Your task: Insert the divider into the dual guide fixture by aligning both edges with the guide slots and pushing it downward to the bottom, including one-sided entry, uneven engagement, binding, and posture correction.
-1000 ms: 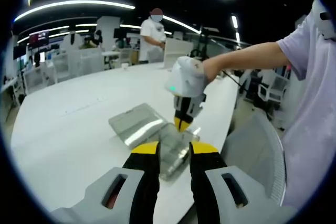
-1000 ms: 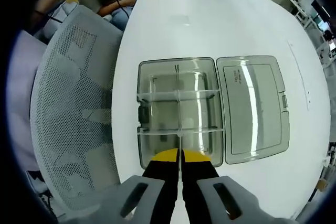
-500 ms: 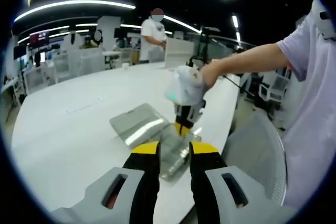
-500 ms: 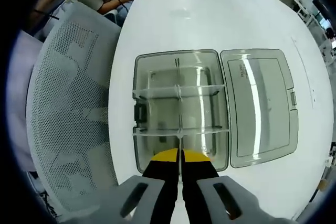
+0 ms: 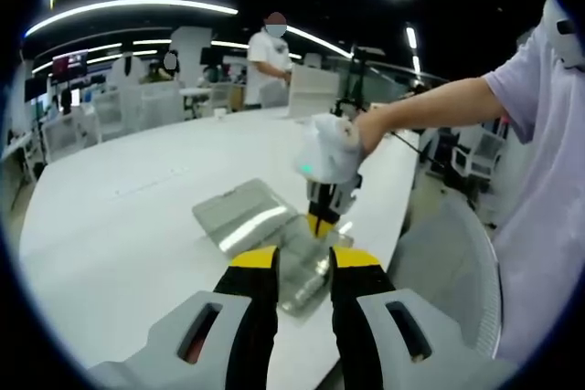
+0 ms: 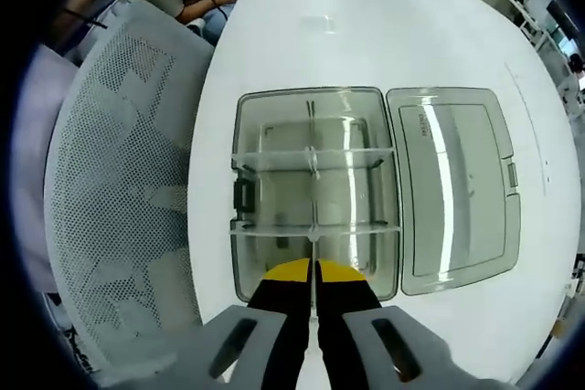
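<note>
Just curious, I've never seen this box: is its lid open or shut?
Open. In the right gripper view the lid lies flat on the table beside the clear box, whose dividers show from above.

Open tabletop beyond the box
Wide bare table lies past the clear box; mesh chair crowds its near-left edge, open lid flanks right

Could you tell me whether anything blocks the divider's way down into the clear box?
Nothing visible does. The right gripper holds the thin divider edge-on over the open clear box, whose cross dividers sit beyond it; the lid lies open alongside.
</note>
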The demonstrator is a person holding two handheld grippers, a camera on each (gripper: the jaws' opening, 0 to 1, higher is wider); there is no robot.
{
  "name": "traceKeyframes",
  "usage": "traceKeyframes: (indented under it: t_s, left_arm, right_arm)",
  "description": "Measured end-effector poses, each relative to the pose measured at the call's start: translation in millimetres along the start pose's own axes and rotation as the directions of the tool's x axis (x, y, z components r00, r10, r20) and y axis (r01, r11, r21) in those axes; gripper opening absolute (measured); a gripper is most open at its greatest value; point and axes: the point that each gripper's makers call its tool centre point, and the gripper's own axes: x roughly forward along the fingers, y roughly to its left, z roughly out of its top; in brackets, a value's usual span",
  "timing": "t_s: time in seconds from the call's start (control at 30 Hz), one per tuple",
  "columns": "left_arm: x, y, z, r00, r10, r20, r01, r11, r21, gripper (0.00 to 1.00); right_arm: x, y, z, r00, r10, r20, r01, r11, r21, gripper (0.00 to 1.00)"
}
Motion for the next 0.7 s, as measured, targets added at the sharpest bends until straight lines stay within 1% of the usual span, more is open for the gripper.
traceKeyframes:
  t_s: [0.1,0.5,0.7]
  left_arm:
    - [-1,0.7,0.1,1.000,0.004,0.000,-0.004,1.000,0.001,0.19]
    - [-8,-0.1,0.4,1.000,0.019,0.008,-0.019,1.000,0.004,0.19]
    - [-10,-1.8,3.7,1.000,0.024,0.019,-0.024,1.000,0.008,0.19]
  right_arm:
    - [0,0,0.4,1.000,0.000,0.007,0.000,1.000,-0.004,0.00]
    - [0,2,1.0,1.000,-0.016,-0.005,0.016,0.999,-0.034,0.00]
    - [1,2,1.8,0.999,-0.032,-0.036,0.030,0.998,-0.056,0.00]
